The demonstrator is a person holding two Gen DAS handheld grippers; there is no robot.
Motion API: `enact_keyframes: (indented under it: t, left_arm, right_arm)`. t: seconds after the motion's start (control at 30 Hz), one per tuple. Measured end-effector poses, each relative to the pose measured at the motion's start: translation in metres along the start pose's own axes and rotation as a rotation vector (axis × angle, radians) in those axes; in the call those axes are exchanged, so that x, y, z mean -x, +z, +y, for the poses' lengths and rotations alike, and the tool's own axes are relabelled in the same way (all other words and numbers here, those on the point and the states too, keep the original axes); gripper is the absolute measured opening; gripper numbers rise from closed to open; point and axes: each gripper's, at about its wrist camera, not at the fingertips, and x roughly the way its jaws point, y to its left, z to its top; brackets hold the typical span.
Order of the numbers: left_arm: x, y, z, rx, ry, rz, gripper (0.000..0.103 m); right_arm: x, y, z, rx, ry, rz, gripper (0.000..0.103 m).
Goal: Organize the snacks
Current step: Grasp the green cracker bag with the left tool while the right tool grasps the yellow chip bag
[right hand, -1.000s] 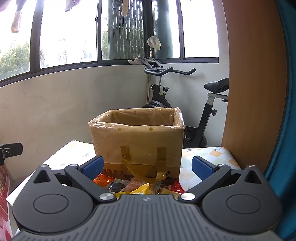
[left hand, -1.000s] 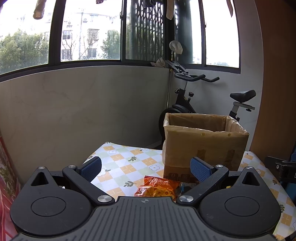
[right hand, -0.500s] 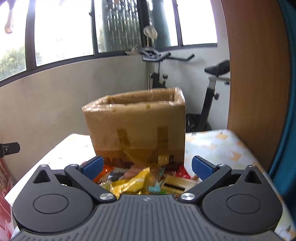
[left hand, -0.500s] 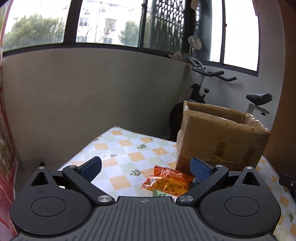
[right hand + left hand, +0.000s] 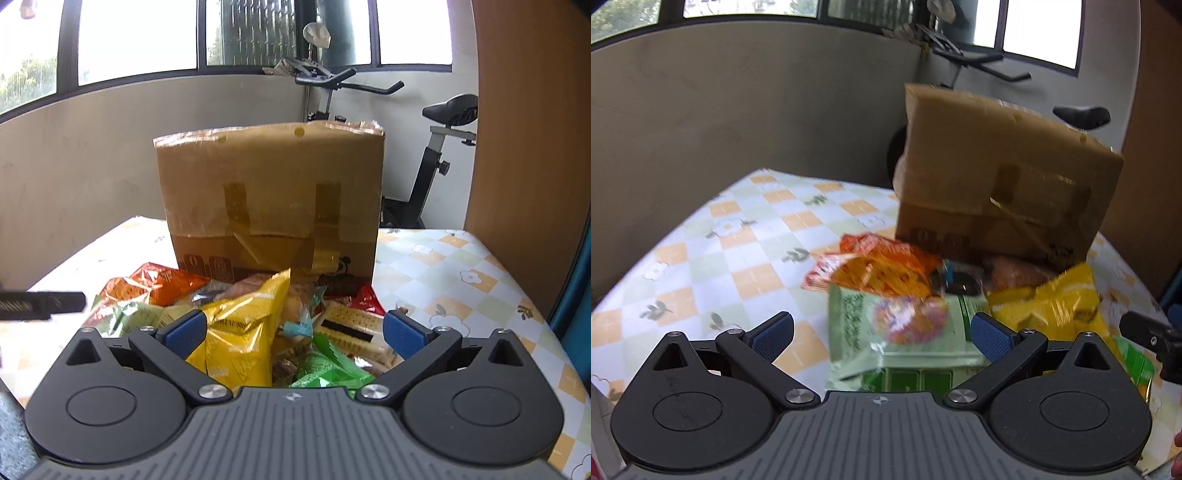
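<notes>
**Evidently no packet taken yet: both grippers spread above the snack pile**

Plainly, the snack pile (image 5: 266, 325) lies loose on the checked tablecloth (image 5: 461, 273), heaped against the near face of the cardboard box (image 5: 273, 199). The box stands upright with its top open, so it is judged to be where the snacks go; none can be seen inside from these views.

Items noted: a yellow bag (image 5: 243, 325) on top at the centre, an orange packet (image 5: 875, 266) at the left edge touching the foot of the box, a pale green packet (image 5: 886, 332) in front of it, and a bright green wrapper (image 5: 325, 369) nearest the right camera (the left view is blurred, so finer labels cannot be read).

The left gripper (image 5: 882, 332) has its fingers wide apart, straddling the pale green packet and holding nothing. The right gripper (image 5: 291, 332) is likewise spread and empty over the yellow bag.

Clearance: bare cloth lies to the left of the pile and to the right of the box. The box's tall rim must be cleared before any release. The two grippers work near each other, so crossing paths is a risk.
</notes>
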Motion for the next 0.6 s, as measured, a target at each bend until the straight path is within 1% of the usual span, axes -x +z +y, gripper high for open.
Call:
enact_keyframes:
  t: [0.13, 0.23, 0.43, 0.53, 0.6]
  left_arm:
    - [-0.013, -0.007, -0.005, -0.005, -0.003, 0.022, 0.103]
    - [-0.016, -0.009, -0.009, -0.007, -0.032, 0.014, 0.103]
    - [-0.022, -0.019, -0.014, -0.015, -0.052, 0.013, 0.103]
    - [-0.028, -0.025, -0.015, -0.024, -0.033, 0.029, 0.103]
    - [-0.030, -0.027, -0.013, -0.018, -0.027, 0.024, 0.103]
  right_arm:
    - [-0.007, -0.005, -0.002, -0.015, 0.013, 0.019, 0.103]
    - [-0.009, -0.005, -0.005, -0.028, 0.020, 0.021, 0.103]
    - [-0.013, -0.006, -0.008, -0.050, 0.042, 0.027, 0.103]
    - [-0.015, -0.007, -0.008, -0.057, 0.044, 0.029, 0.103]
    - [-0.016, -0.007, -0.008, -0.061, 0.047, 0.027, 0.103]
